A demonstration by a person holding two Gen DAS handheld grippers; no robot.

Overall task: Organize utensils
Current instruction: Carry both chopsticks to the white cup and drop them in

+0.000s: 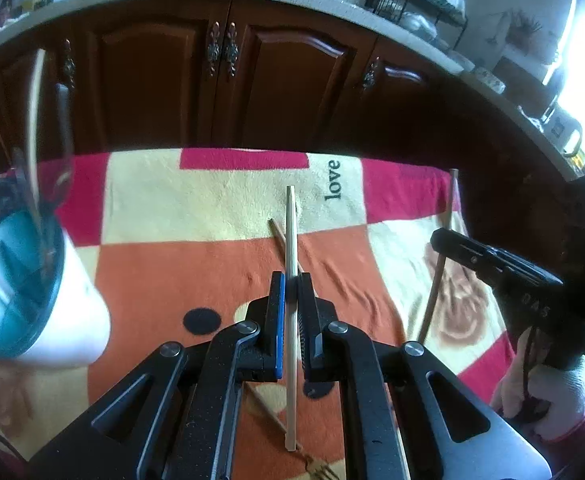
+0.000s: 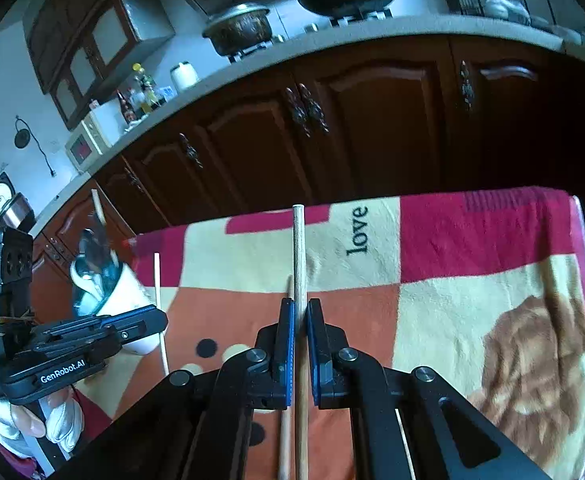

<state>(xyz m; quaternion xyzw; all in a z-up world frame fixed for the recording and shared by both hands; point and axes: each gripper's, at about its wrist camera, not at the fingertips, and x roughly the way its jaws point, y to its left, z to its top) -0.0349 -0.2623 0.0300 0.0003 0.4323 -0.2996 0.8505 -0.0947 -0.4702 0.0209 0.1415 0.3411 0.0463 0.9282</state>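
1. Where the work takes place, a checked blanket [image 1: 164,264] in red, orange and cream, printed with the word "love", covers the surface, and dark wooden cabinets [image 1: 284,88] under a pale countertop [image 2: 332,36] stand behind it.
2. On the countertop the right wrist view shows a lidded pot [image 2: 238,28] and a microwave [image 2: 88,142] further left; the left wrist view shows a wire rack [image 1: 416,4] at the countertop's right end.
3. Only the left wrist view shows a gold fork [image 1: 320,468] lying on the blanket below the gripper, and a thin brown stick [image 1: 278,236] lying on the blanket under the held chopstick.
4. Only the right wrist view shows the whole white cup [image 2: 130,304] standing at the blanket's left edge, with utensils upright inside it.
5. Left gripper [image 1: 291,280]: its jaws are pinched on a pale chopstick [image 1: 290,232], lifted above the blanket. The chopstick's long axis runs along the fingers, its far tip pointing toward the cabinets.
6. Right gripper [image 2: 300,308]: its jaws are pinched on a wooden stick [image 2: 299,252] above the blanket, long axis along the fingers, far end pointing toward the cabinets. A second stick [image 2: 286,440] runs beside it, just to its left; whether it is gripped too cannot be told.
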